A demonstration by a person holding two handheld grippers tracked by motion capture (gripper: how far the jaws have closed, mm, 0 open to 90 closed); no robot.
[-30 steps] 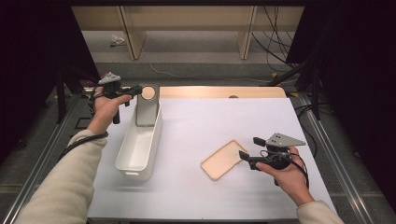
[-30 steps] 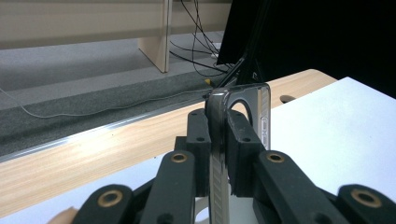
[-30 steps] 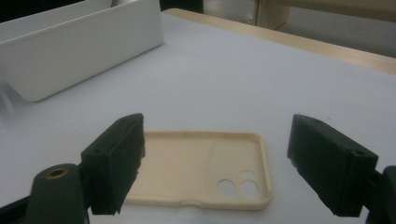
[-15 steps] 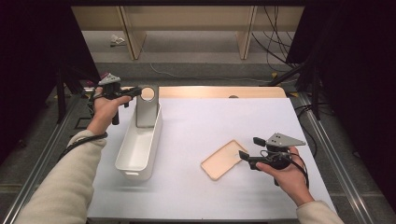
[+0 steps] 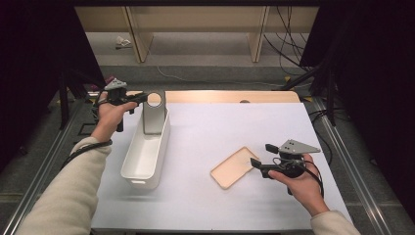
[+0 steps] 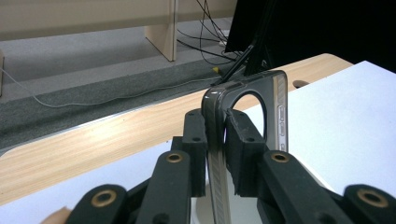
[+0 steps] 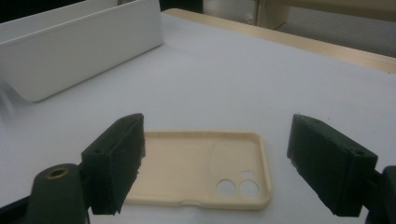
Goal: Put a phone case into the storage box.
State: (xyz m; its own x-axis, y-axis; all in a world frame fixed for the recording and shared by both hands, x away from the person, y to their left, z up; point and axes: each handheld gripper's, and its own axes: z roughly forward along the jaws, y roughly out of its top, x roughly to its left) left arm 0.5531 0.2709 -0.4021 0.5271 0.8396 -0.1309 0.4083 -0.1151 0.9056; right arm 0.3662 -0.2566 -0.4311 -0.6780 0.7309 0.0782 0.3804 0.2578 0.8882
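A smoky grey phone case point(image 5: 154, 116) with a round hole near its top stands upright at the far end of a white bin point(image 5: 133, 161). My left gripper point(image 5: 143, 97) is shut on the case's top edge. In the left gripper view the pads of my left gripper point(image 6: 217, 128) press both faces of the grey case point(image 6: 276, 109). A beige phone case point(image 5: 235, 167) lies open side up on the white table. My right gripper point(image 5: 261, 155) hovers open just right of it. In the right gripper view my right gripper point(image 7: 217, 137) has its jaws wide apart with the beige case point(image 7: 187, 168) low between them, untouched.
The white table mat point(image 5: 235, 127) is bordered by a wooden edge point(image 5: 230, 96) at the far side. The bin's long wall point(image 7: 79, 51) stands to the left of the beige case. Cables and wooden furniture legs are on the floor beyond the table.
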